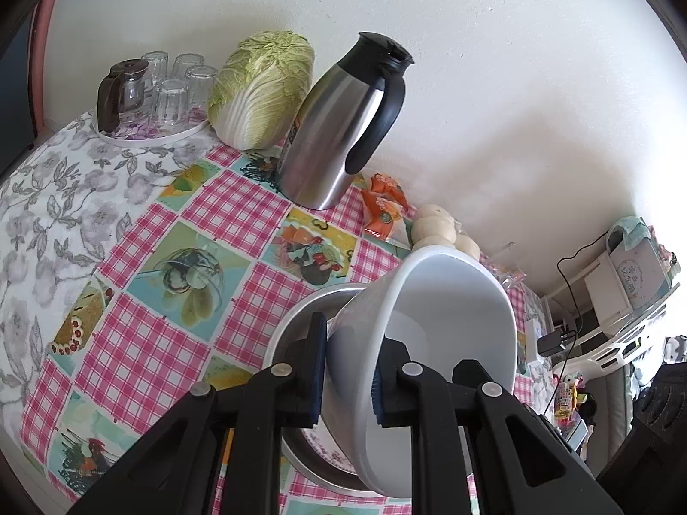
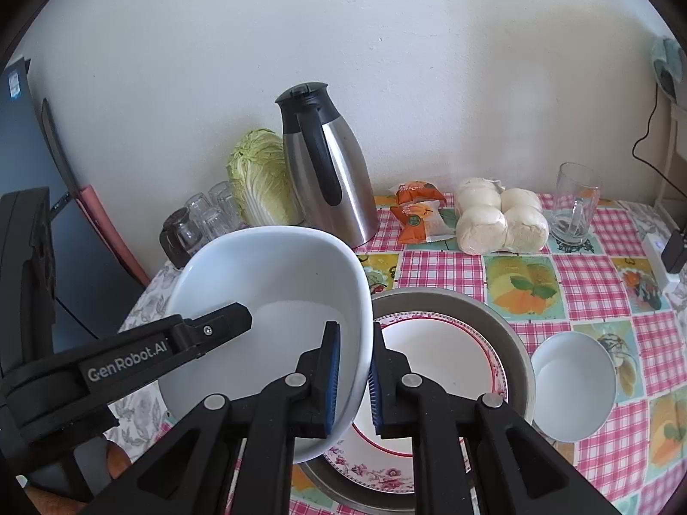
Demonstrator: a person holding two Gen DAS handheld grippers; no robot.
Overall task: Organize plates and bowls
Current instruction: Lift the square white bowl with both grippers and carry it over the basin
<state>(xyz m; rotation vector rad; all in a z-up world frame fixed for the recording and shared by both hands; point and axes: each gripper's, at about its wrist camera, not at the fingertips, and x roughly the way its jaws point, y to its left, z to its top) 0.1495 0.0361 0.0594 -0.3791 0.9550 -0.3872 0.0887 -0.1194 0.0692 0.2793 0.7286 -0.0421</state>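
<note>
Glass tumblers (image 2: 214, 210), turned upside down beside a dark-lidded glass teapot (image 2: 178, 231), stand at the far left of the counter (image 2: 579, 283), which wears a pink checked cloth with fruit pictures. Next to them a pale green napa cabbage (image 2: 262, 176) leans at the wall, touching a tall stainless steel jug with a black handle (image 2: 330, 171). Nearer the cameras, a large white ceramic bowl (image 2: 275, 300) hangs tilted above the counter, gripped on two sides: the left claw (image 1: 348, 373) pinches one part of its wall between blue pads, and the right claw (image 2: 354, 382) is closed on the opposite rim, one pad inside, one outside. Just right of the bowl sits a wide grey metal basin (image 2: 506, 334), and inside it lies a white plate with a red rim and floral border (image 2: 446, 356). A small white bowl (image 2: 573, 390) rests on the cloth just beside the basin's right edge. Behind, near the wall, lie orange snack packets (image 2: 416, 214), a bag of white steamed buns (image 2: 500, 219) and, furthest right, a clear glass mug (image 2: 573, 206).
</note>
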